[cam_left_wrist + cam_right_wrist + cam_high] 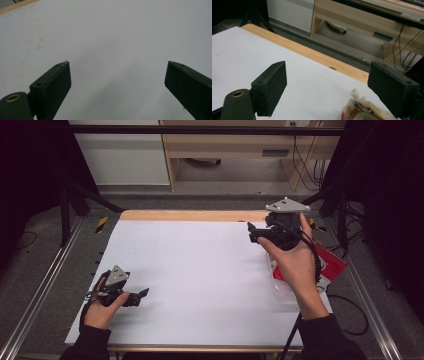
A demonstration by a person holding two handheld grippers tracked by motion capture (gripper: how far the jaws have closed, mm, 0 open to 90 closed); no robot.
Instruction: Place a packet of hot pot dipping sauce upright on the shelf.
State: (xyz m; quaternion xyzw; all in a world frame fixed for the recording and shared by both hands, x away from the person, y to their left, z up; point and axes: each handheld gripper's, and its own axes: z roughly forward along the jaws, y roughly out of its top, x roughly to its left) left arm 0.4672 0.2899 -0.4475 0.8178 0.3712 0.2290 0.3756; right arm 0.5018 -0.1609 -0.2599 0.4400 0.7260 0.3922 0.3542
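**Both tongs open, the pouch waits at the right edge**

Your right gripper (251,233) hangs above the far right part of the white table (200,270) with its jaws wide apart and nothing between them. Your left gripper (142,295) rests low near the front left corner, also wide open and empty.

The spouted pouch (359,107) lies flat at the right edge of the table, under your right hand (295,262) and partly hidden by it. In the right gripper view it lies just below the jaws, near the right one.

The risk from here: the pouch looks soft and glossy, so if you close on its flat body the jaws may slide off or only pinch the film. It also lies close to the edge, and a push from a jaw could send it off the table.

Its white spout (356,93) points toward the far wooden edge (312,53), so the long axis probably runs from near to far along the right side; the lower body is cut off, so I cannot be sure
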